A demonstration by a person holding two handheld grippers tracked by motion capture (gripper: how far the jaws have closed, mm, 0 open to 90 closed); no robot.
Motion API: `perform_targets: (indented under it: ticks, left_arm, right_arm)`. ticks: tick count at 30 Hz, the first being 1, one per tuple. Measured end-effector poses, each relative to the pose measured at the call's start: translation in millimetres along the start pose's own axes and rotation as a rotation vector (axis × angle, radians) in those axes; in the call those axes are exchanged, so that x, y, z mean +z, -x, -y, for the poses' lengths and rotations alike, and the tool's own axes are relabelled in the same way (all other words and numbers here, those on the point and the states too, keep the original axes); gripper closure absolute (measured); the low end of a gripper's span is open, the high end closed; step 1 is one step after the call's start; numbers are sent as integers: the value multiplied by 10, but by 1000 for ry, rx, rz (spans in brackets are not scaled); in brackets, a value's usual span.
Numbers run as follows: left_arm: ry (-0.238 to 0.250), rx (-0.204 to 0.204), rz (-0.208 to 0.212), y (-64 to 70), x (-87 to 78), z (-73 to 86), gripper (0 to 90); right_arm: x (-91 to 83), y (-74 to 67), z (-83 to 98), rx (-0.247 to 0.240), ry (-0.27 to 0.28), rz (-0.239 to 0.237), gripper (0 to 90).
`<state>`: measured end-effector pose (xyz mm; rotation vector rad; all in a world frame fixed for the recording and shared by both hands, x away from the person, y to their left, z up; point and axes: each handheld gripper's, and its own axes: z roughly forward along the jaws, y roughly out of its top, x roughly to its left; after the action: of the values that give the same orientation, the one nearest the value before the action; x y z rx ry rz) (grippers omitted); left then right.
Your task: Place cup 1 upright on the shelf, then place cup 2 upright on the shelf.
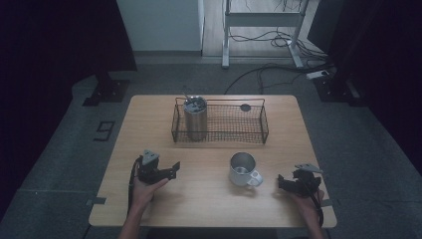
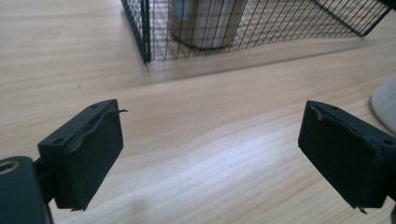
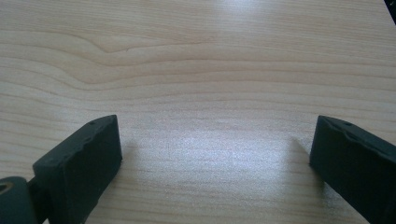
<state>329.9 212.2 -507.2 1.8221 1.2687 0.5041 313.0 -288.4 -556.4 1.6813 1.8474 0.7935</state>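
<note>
A black wire basket (image 1: 226,133) stands at the back middle of the wooden table (image 1: 209,199). In its left end a steel tumbler (image 1: 195,118) stands upright with something sticking out of its top. A metal mug (image 1: 242,168) sits in front of the basket, handle toward the right front. My left gripper (image 1: 173,170) rests low at the front left, pointing right toward the mug, open and holding nothing. My right gripper (image 1: 280,183) is at the front right, pointing left at the mug, open and holding nothing. In the left gripper view, the open gripper (image 2: 210,135) faces the basket corner (image 2: 144,32) and the tumbler (image 2: 205,23).
A small dark round thing (image 1: 245,107) lies in the basket's far right part. The mug's edge (image 2: 385,100) shows at the right of the left gripper view. In the right gripper view, bare wood lies under the open gripper (image 3: 217,149). Cables and stand legs are on the floor beyond the table.
</note>
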Motion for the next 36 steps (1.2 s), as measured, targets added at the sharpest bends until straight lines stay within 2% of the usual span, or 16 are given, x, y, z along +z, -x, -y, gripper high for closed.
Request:
perform_targets:
  ticks: [5,10,13,16,18,21,24,27,30,33,35,36]
  left_arm:
    - [-25,6,-9,-32,3,92,79]
    - [-32,3,-9,-29,2,120,79]
    - [-20,-11,13,-13,-4,79,79]
    - [-20,-3,25,17,13,63,80]
    - [-34,-2,32,27,36,73,80]
    - [-50,1,42,33,70,102,80]
    - [-45,-22,80,27,69,80,87]
    - [-34,-16,79,19,63,31,105]
    - [-37,-18,87,8,77,26,106]
    - [-24,-2,79,26,65,32,122]
    - [-11,0,91,37,31,12,126]
    - [-11,0,91,37,31,12,126]
  right_arm:
    - [2,-1,-4,4,-2,-1,17]
    - [2,-1,-4,2,-1,-2,23]
    - [-10,5,-2,-1,3,-14,38]
    - [-54,12,-25,41,18,-61,52]
    - [-92,-1,-35,36,34,-62,55]
    - [-158,-22,-56,57,62,-88,63]
    - [-191,-33,-94,72,67,-109,68]
    - [-307,-105,-200,68,98,-130,75]
    - [-349,-162,-255,74,117,-142,77]
    - [-400,-259,-346,60,129,-148,75]
    - [-443,-343,-434,57,152,-178,74]
    - [-443,-343,-434,57,152,-178,74]
